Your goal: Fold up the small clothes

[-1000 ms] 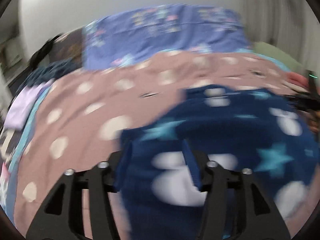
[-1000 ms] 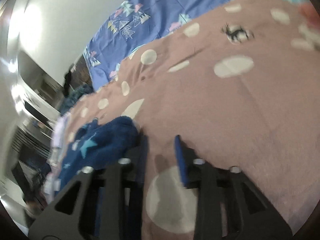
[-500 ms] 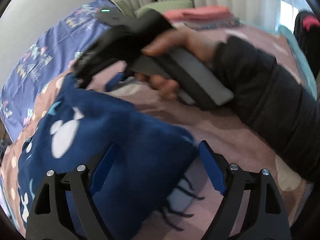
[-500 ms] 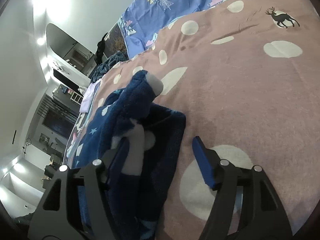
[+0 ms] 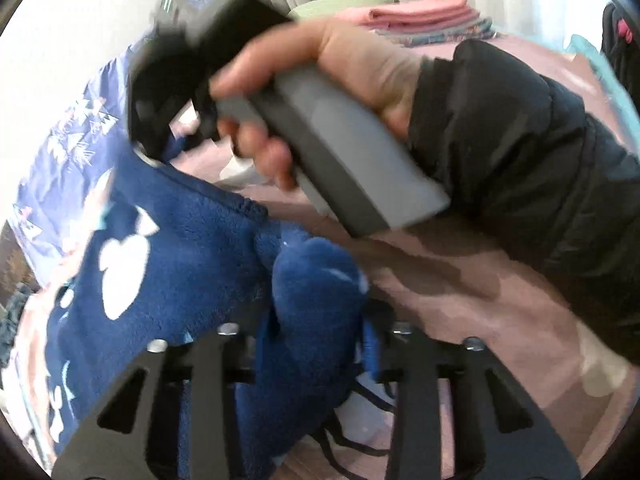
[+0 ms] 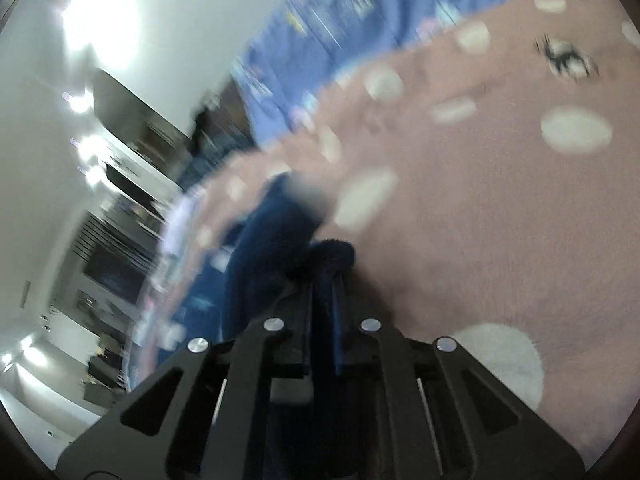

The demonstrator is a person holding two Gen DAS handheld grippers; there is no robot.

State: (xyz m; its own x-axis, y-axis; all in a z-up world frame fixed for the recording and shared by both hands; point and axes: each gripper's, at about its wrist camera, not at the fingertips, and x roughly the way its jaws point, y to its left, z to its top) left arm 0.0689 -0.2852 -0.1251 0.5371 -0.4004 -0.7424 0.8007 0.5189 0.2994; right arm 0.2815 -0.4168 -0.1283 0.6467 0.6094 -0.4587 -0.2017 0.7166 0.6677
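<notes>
Navy fleece garment with white whales and pale stars (image 5: 168, 264) lies bunched on the pink dotted bedspread (image 6: 480, 208). We have both grippers clamped on it: left gripper (image 5: 312, 320) jaws just closed onto a thick fold, right gripper (image 6: 324, 280) jaws pinched tight on an edge. Next, we judge, lift and spread it flat.
</notes>
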